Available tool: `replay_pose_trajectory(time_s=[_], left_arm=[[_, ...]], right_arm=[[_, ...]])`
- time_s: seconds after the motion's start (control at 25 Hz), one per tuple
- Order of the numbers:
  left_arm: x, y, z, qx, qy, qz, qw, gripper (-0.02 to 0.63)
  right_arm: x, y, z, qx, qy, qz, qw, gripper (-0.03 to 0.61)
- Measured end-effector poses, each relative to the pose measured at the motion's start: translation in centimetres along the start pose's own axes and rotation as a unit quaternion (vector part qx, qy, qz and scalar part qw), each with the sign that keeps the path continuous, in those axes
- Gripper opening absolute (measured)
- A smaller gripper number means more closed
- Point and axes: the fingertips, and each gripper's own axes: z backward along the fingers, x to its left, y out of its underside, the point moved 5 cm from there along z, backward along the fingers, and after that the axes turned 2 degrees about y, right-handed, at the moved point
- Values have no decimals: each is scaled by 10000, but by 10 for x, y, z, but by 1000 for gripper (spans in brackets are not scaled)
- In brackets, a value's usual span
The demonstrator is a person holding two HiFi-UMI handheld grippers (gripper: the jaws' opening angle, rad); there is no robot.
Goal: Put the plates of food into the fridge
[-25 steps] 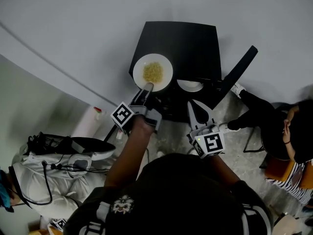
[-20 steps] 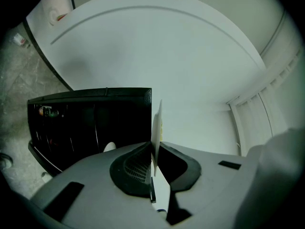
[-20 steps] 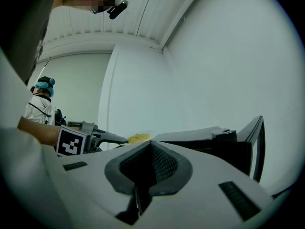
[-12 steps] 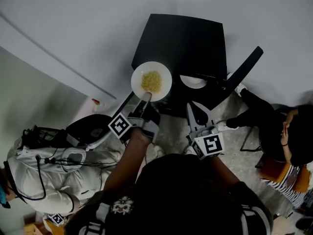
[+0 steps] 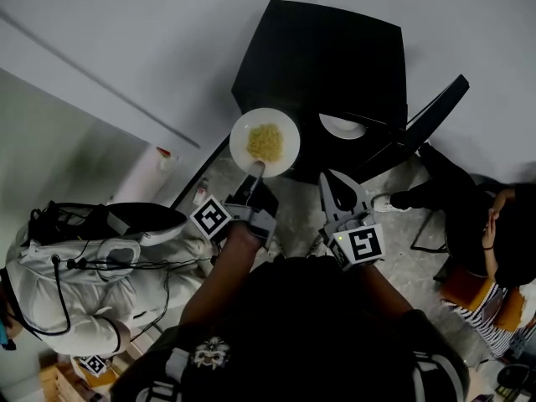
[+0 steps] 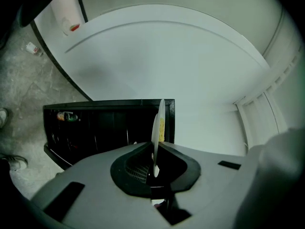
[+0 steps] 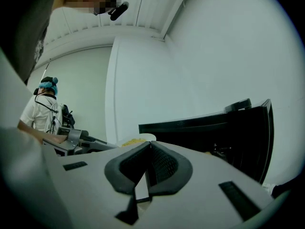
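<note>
Left gripper (image 5: 255, 171) just squeezed a bit tighter on the near rim of the plate of yellow food (image 5: 265, 142). It's lower than a second ago, just in front of the open black fridge (image 5: 327, 48). Right gripper (image 5: 338, 193) is closed with nothing in it, and it's dropped a little too.

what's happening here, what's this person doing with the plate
A person works with a two-jaw gripper in each hand. The left gripper is clamped on the rim of a white plate of yellow food, holding it in front of the small black fridge, whose door stands open. The plate is not inside yet. Another white plate already sits in the fridge opening. The right gripper is shut and empty.
</note>
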Motion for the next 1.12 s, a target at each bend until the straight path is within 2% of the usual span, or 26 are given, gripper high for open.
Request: replay_pose_trajectory(time_s=[0.36,0.52,0.68,0.8,0.92,1.12], left_arm=[[46,-1,-20,138,-342,81,9993,40],[65,-8,-36,239,-439,61,9987,40],[83,-15,-52,292,-545,205,9979,38],[89,-18,-75,340,-528,214,9978,40],[104,-39,-96,398,-695,90,9967,40],[114,-65,-136,419,-791,203,9958,40]], right_arm=[[2,23,-10,290,-161,49,9994,25],[-4,31,-16,479,-1,-43,9988,25],[-13,38,-25,399,110,-335,9986,25],[-30,48,-32,648,320,-413,9965,25],[-38,63,-50,908,520,-562,9929,25],[-45,77,-81,981,567,-706,9910,25]])
